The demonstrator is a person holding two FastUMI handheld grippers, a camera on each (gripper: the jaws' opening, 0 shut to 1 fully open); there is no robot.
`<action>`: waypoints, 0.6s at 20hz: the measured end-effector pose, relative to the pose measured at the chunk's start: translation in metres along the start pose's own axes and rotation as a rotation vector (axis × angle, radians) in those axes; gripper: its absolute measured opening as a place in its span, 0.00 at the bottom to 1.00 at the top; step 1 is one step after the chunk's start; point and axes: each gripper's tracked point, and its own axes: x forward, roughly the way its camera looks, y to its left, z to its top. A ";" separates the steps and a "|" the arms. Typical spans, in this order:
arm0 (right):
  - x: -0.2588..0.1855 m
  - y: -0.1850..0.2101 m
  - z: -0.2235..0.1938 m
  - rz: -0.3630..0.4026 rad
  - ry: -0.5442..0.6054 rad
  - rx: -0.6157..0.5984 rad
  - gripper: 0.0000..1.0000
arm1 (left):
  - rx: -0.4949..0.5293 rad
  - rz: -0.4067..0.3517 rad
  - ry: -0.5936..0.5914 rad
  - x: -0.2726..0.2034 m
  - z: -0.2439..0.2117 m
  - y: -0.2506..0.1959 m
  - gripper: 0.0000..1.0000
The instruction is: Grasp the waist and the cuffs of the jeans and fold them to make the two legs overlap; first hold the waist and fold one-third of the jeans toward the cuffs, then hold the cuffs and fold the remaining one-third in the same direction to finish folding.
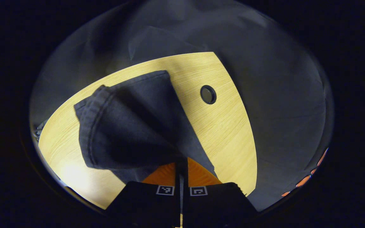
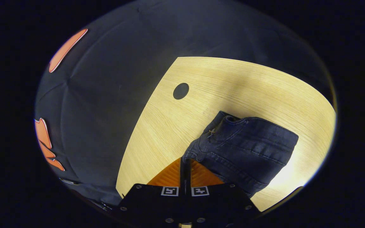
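Dark denim jeans hang over a light wooden table. In the left gripper view my left gripper (image 1: pixel 181 163) is shut on a fold of the jeans (image 1: pixel 125 126), and the cloth drapes up and to the left, showing a stitched hem along its left edge. Over in the right gripper view, my right gripper (image 2: pixel 185 161) is shut on the jeans (image 2: pixel 246 148) at a corner of thick stitched denim. That bunch spreads to the right above the tabletop.
The wooden table (image 1: pixel 227 126) has a round cable hole (image 1: pixel 208 94), which the right gripper view shows as the hole (image 2: pixel 181 91) at the upper left of the table (image 2: pixel 169 126). The booth's black cloth wall rises behind the table's edges.
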 end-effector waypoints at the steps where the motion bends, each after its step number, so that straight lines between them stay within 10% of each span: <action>1: -0.002 0.002 0.001 -0.001 -0.006 -0.014 0.01 | 0.020 -0.019 -0.014 0.010 0.003 -0.007 0.04; 3: -0.005 0.006 0.002 0.000 -0.018 -0.053 0.01 | 0.049 -0.059 -0.026 0.009 0.007 -0.021 0.13; 4: -0.003 0.013 0.006 0.023 -0.041 -0.069 0.00 | 0.068 -0.048 -0.045 0.010 0.012 -0.021 0.42; 6: -0.008 0.024 0.020 0.051 -0.086 -0.076 0.39 | 0.094 -0.010 -0.102 0.002 0.030 -0.019 1.00; 9: -0.030 0.034 0.030 0.080 -0.133 -0.090 0.98 | 0.109 -0.055 -0.173 -0.024 0.048 -0.034 0.98; 12: -0.059 0.042 0.026 0.112 -0.144 -0.117 0.98 | 0.175 -0.111 -0.258 -0.054 0.053 -0.049 0.95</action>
